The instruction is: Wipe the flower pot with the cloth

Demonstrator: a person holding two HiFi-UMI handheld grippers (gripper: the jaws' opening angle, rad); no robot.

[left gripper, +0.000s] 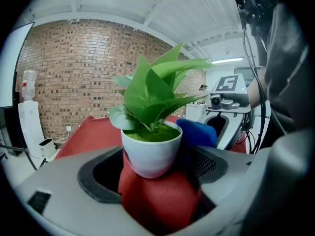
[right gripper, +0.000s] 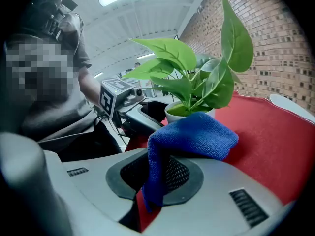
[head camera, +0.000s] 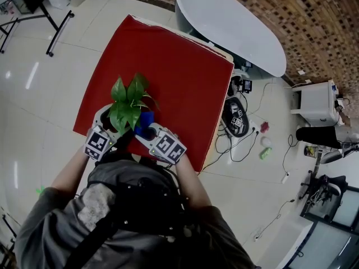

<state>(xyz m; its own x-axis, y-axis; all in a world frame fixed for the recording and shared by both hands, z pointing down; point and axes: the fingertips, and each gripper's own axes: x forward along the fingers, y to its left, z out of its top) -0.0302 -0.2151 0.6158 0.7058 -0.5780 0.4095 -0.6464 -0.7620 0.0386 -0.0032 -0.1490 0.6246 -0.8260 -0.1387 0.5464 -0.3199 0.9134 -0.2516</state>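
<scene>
Flower pot [head camera: 124, 129] is standing upright on the red surface [head camera: 179, 77], near the edge closest to the person, and in the head view its green leaves [head camera: 129, 100] are spreading over it and hiding most of its white body. The left tongs [head camera: 115, 126] are reaching in on one side of the pot, the right tongs [head camera: 145, 130] on the other, and the blue cloth [head camera: 147, 119] is sitting just beside the leaves, against the pot on the right tongs' side. In the left gripper view the pot is filling the middle, its base resting on the red surface, and the left tongs are standing wide to either side of its white wall, one dark pad [left gripper: 101, 178] pressing close against it, so they are holding the pot. Behind the pot the cloth is showing as a blue lump touching its far side, with a brick wall [left gripper: 69, 77] well beyond it. In the right gripper view the right tongs are narrowed on the cloth, pinching a hanging fold between them while the rest is bunching over one jaw toward the pot. Only the pot's white rim is peeking out just behind the cloth, with the leaves rising above it.
</scene>
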